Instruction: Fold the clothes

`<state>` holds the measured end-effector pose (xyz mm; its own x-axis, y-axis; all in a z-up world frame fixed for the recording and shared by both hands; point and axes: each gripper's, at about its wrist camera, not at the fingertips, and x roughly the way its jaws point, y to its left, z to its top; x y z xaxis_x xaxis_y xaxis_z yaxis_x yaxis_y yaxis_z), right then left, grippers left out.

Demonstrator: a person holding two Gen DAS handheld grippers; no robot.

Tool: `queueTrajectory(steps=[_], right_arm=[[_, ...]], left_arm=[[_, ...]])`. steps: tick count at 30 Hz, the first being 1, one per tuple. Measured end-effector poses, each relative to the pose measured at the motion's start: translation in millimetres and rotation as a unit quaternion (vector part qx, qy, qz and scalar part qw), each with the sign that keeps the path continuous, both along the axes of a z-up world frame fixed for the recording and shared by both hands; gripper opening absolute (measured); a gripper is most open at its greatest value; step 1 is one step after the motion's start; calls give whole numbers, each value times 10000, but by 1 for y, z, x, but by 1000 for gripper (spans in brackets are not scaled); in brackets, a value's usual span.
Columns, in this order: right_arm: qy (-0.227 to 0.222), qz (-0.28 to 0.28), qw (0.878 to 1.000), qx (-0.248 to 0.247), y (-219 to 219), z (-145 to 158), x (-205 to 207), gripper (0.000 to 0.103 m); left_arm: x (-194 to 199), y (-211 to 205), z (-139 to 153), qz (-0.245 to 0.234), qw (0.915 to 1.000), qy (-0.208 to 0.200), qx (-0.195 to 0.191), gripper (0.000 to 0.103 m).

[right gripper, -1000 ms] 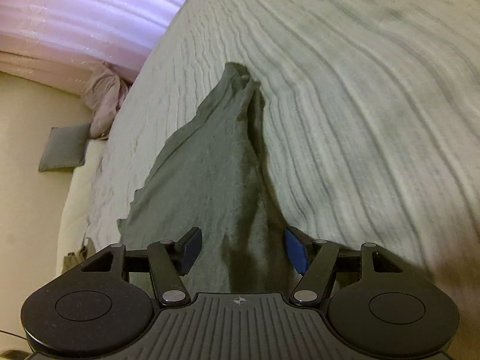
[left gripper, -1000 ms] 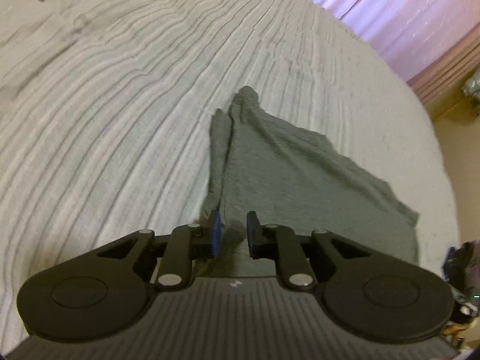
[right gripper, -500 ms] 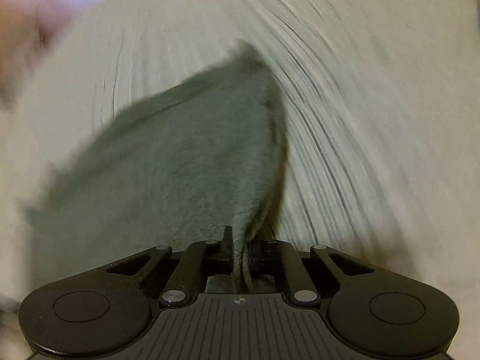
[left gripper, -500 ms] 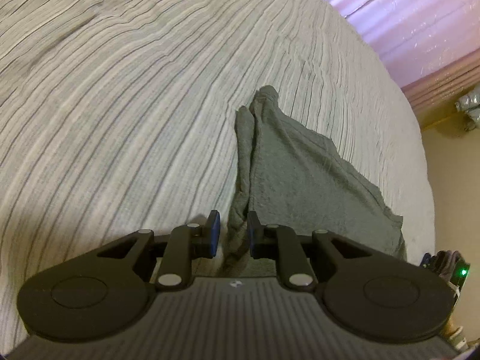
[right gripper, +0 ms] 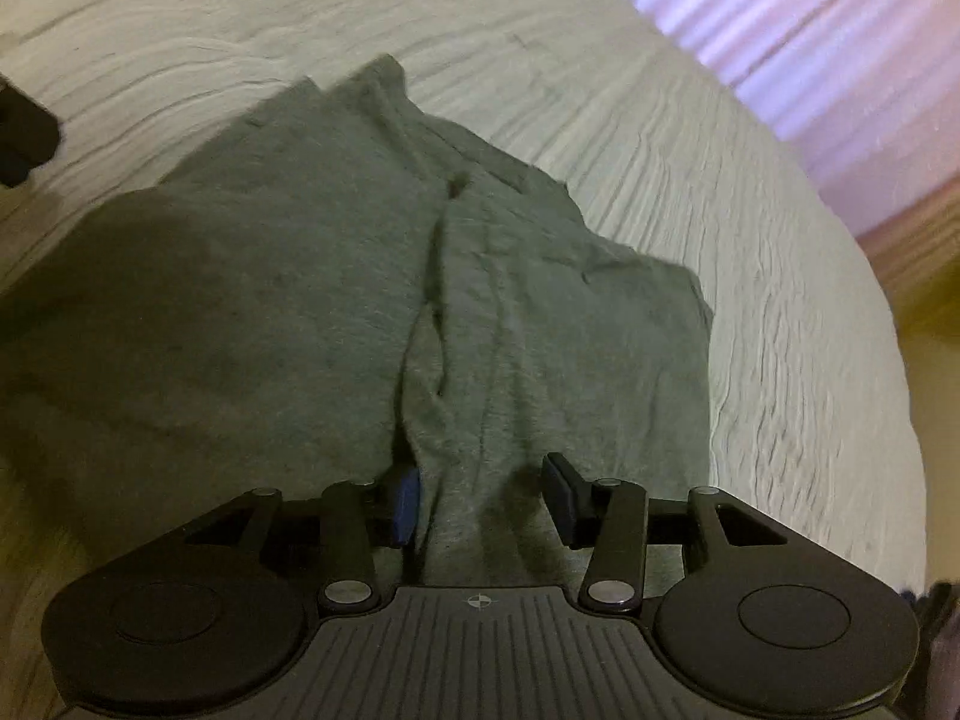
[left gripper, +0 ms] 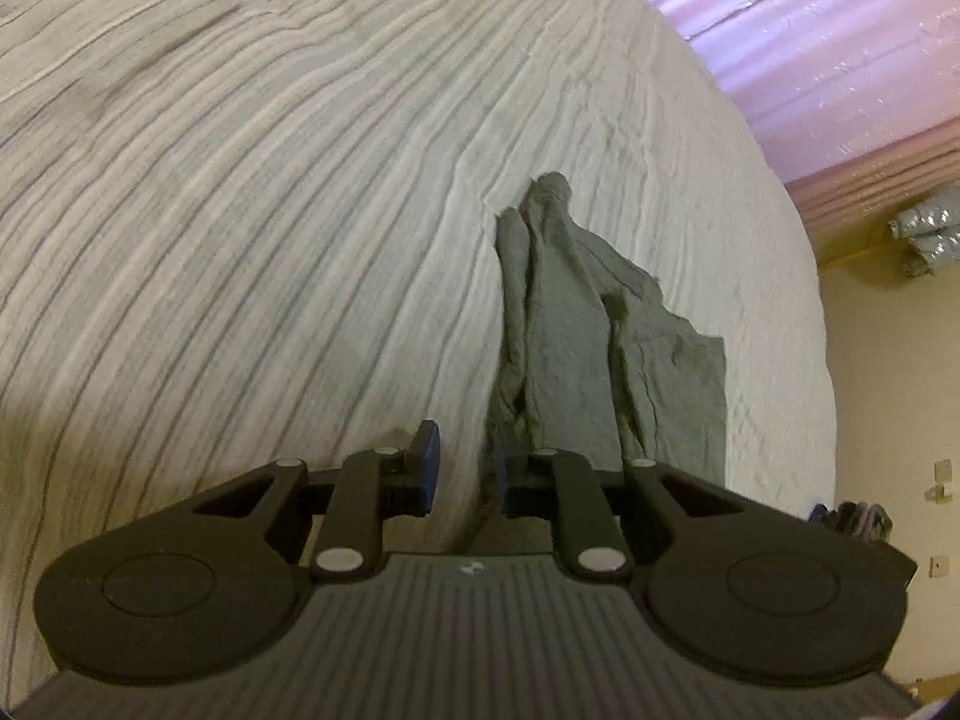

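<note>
The grey garment lies on the striped bedspread, one side turned over onto the rest so that a raised seam runs down its middle, with a bunched, pointed end at the far side. The right gripper hovers over the near edge with its fingers well apart; its jaws have just been opening, and cloth lies under and between them but the pads do not press on it. The left gripper stands narrowly open at the garment's near corner; the cloth reaches up to its right-hand finger, though from this angle I cannot be sure whether it is touching or only just beside. The risk, as I judge it, is that the fresh fold is lumpy and skewed, so pressing on would lock in the wrinkles along the seam, and a pinch at the ridge may catch only the top layer and drag the fold open. Half a second back the right fingers were clamped on the hem amid heavy blur; a second back the garment lay as a single tapering sheet, and it now looks shorter and doubled.
</note>
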<state>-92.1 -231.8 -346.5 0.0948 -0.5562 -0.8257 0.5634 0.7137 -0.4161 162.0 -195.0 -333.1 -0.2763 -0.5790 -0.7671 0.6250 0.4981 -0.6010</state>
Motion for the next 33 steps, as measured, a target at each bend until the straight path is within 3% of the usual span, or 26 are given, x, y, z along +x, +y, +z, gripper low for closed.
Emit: queueTrajectory(steps=[3,6,11,13,17,18,21,23,27,30,32,33], right_arm=[[-553,-4,9970,541,1,24,-17,67],[-1277,-294,9853,1092,3,51,-41,67],[-2132,-1705,9512,1438,-31,66,-109,67],[-2476,-2613,9188,1619,-57,57,-143,67],[-3401,-4100,8152,2275,-112,23,-202,67],[-3599,-4307,7912,2427,-122,15,-209,67],[-4064,-4415,7455,2899,-145,-3,-208,67],[-4065,-4396,7408,3046,-153,-12,-198,67],[-4005,-4305,7465,3114,-161,-22,-184,67],[-4005,-4320,7445,3142,-171,-29,-177,67],[-3979,-4319,7449,3166,-176,-31,-177,67],[-3968,-4293,7463,3183,-179,-31,-175,66]], left_arm=[[-12,-3,3,-110,9998,148,-95,15],[-31,-12,7,-274,9988,321,-264,22],[-70,-40,-3,-494,9958,680,-353,29],[-79,-53,-12,-525,9945,828,-370,33],[-88,-81,-38,-410,9947,928,-157,36],[-89,-88,-44,-383,9947,952,-103,37],[-92,-104,-58,-295,9940,1054,-4,37],[-93,-111,-62,-246,9935,1108,10,39],[-97,-121,-66,-230,9936,1105,17,39],[-100,-128,-65,-294,9935,1102,-49,33],[-102,-134,-63,-456,9935,1039,-109,2],[-102,-136,-59,-557,9936,968,-140,2]])
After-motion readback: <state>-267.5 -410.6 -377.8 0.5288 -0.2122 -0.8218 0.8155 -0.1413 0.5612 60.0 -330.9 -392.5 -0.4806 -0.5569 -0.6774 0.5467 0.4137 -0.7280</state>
